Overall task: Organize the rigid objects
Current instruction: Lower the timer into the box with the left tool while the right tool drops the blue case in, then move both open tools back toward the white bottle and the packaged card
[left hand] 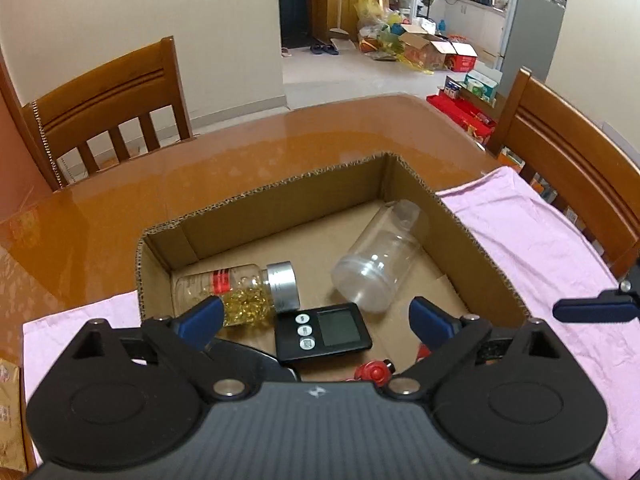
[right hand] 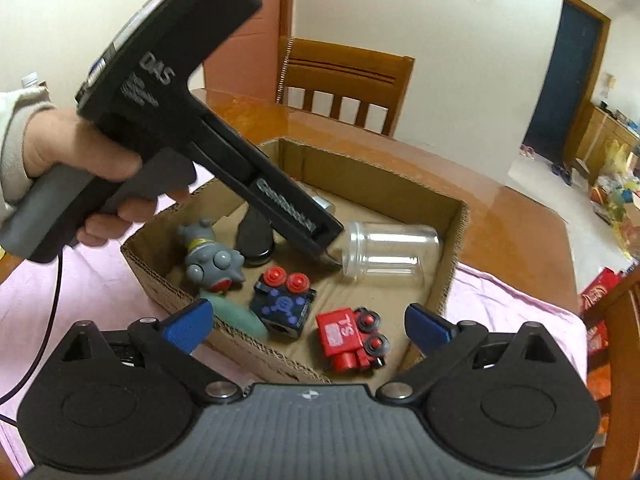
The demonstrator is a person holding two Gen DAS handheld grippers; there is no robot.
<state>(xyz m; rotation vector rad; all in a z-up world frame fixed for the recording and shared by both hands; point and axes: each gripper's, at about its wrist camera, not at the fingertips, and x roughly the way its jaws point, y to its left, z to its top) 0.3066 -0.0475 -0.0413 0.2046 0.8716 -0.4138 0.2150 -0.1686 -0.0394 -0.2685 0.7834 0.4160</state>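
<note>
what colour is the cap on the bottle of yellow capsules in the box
Silver. The capsule bottle's cap looks like brushed metal, and it shows best in the left wrist view.

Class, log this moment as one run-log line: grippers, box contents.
left hand-held gripper: open, above cardboard box | right hand-held gripper: open | in box: clear jar, capsule bottle, digital timer

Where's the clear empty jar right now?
The clear jar lies on its side inside the cardboard box, near the box's right wall in the left wrist view, just beyond the black timer.
</note>
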